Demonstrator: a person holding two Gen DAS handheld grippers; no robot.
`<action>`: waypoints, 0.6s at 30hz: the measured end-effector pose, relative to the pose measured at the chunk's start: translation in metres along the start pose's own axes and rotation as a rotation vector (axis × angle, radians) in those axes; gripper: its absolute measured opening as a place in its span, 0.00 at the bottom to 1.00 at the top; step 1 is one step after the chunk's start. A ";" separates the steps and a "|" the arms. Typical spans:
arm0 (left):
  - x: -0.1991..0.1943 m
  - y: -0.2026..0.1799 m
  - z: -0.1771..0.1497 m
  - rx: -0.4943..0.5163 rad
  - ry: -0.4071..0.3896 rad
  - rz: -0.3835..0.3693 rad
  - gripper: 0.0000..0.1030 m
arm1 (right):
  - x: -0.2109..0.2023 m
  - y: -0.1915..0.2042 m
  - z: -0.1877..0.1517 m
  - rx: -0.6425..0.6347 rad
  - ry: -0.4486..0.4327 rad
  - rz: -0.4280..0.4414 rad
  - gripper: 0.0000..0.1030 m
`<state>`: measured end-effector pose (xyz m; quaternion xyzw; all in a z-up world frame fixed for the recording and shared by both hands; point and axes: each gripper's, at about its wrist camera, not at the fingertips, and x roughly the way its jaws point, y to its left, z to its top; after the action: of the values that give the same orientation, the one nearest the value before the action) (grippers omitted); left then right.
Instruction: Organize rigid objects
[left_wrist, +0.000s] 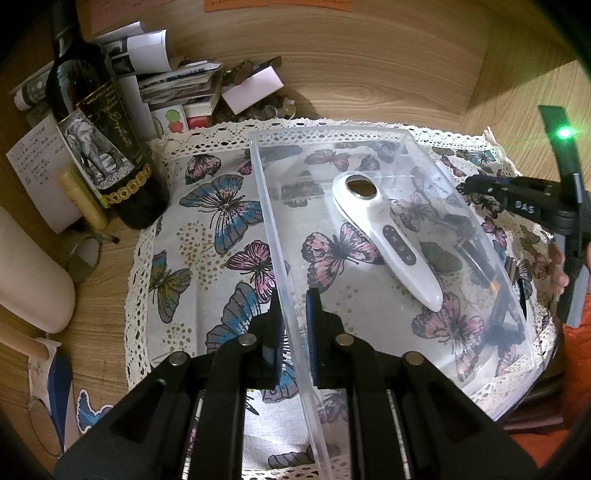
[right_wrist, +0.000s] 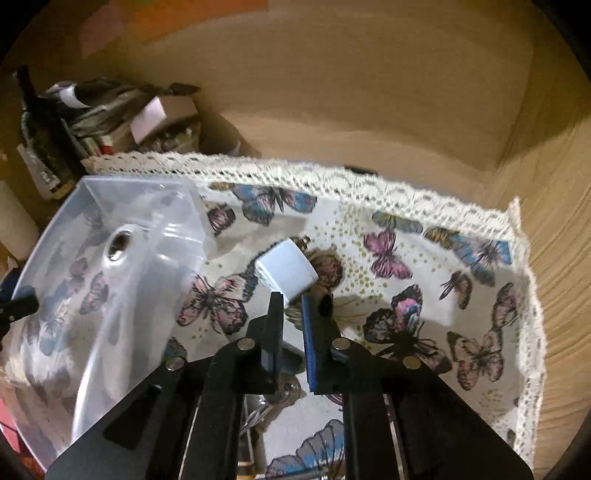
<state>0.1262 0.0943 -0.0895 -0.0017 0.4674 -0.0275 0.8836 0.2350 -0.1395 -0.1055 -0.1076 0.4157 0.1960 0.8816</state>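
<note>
A: What does the left claw (left_wrist: 293, 295) have?

B: Its jaws are closed on the near wall of the clear plastic bin (left_wrist: 280, 266), one finger inside, one outside. The bin sits on the butterfly-print cloth (left_wrist: 207, 229) with a lace border.

A: And inside the bin?

B: A white handheld device (left_wrist: 384, 236) lies flat on the bottom, with an oval dark window at its wide end and a dark button strip along the handle. Some dark items lie against the right wall; I can't make them out through the plastic.

A: The right claw (right_wrist: 292, 299)?

B: It pinches a white charger cube (right_wrist: 286, 271) by its lower corner and holds it tilted above the cloth, just right of the bin.

A: The surroundings?

B: A wooden surface (left_wrist: 369, 74). A dark wine bottle (left_wrist: 99, 147) and a paper pile (left_wrist: 177, 81) crowd the far left. The right side of the cloth lies open up to its lace edge (right_wrist: 524, 280).
</note>
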 end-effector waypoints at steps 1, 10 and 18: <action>0.000 0.000 0.000 0.001 -0.001 0.000 0.11 | -0.004 0.001 0.001 -0.009 -0.008 -0.004 0.09; -0.002 -0.001 -0.001 0.002 -0.003 -0.008 0.11 | 0.023 -0.009 0.004 0.005 0.072 -0.033 0.52; -0.002 0.000 -0.001 -0.001 -0.001 -0.014 0.11 | 0.059 -0.012 0.009 -0.011 0.138 -0.021 0.32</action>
<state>0.1242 0.0940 -0.0879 -0.0054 0.4669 -0.0332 0.8837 0.2804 -0.1324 -0.1453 -0.1303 0.4734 0.1812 0.8521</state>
